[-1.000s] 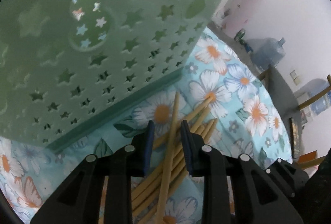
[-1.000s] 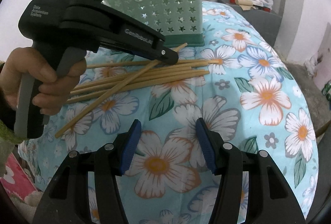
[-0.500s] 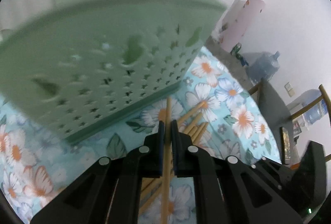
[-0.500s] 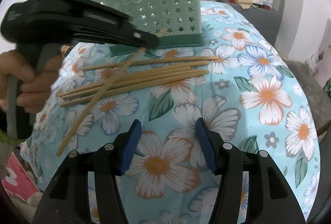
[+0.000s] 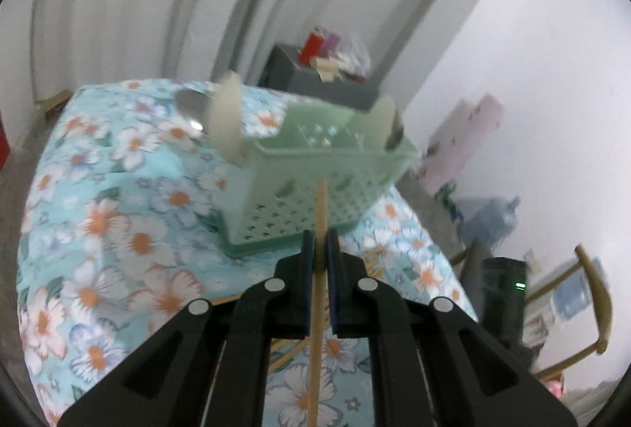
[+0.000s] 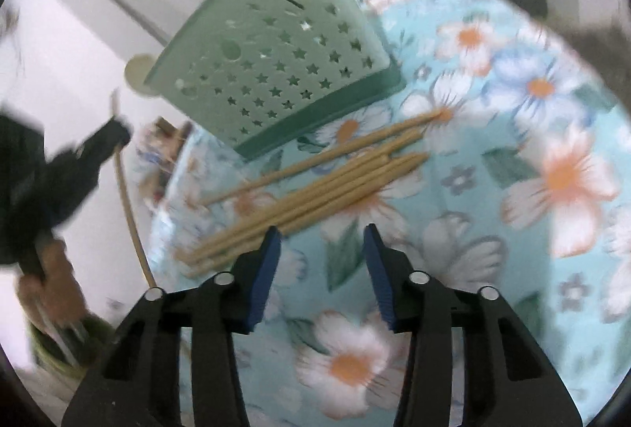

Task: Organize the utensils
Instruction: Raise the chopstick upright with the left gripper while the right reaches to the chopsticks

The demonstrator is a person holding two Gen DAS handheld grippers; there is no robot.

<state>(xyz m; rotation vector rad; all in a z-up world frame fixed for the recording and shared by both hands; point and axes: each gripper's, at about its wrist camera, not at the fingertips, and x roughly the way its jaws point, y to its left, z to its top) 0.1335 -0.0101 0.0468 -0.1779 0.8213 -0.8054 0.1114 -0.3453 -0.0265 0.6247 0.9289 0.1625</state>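
My left gripper (image 5: pixel 320 241) is shut on one wooden chopstick (image 5: pixel 320 214) and holds it high above the table, its tip pointing at the green star-holed utensil basket (image 5: pixel 315 190). It also shows at the left of the right wrist view, where the chopstick (image 6: pixel 128 206) hangs off the table's side. The basket (image 6: pixel 276 68) stands at the back of the floral tablecloth. Several chopsticks (image 6: pixel 315 194) lie in a bundle in front of it. My right gripper (image 6: pixel 321 241) is open and empty just before the bundle.
White and metal spoon ends (image 5: pixel 224 119) stick out of the basket. The floral tablecloth (image 6: pixel 552 182) covers a rounded table that falls off at the left. A grey cabinet (image 5: pixel 327 80) stands behind, and a wooden chair (image 5: pixel 591 293) to the right.
My left gripper has closed on one chopstick and lifted it up and away from the pile. My right gripper has moved closer to the remaining bundle, still open.
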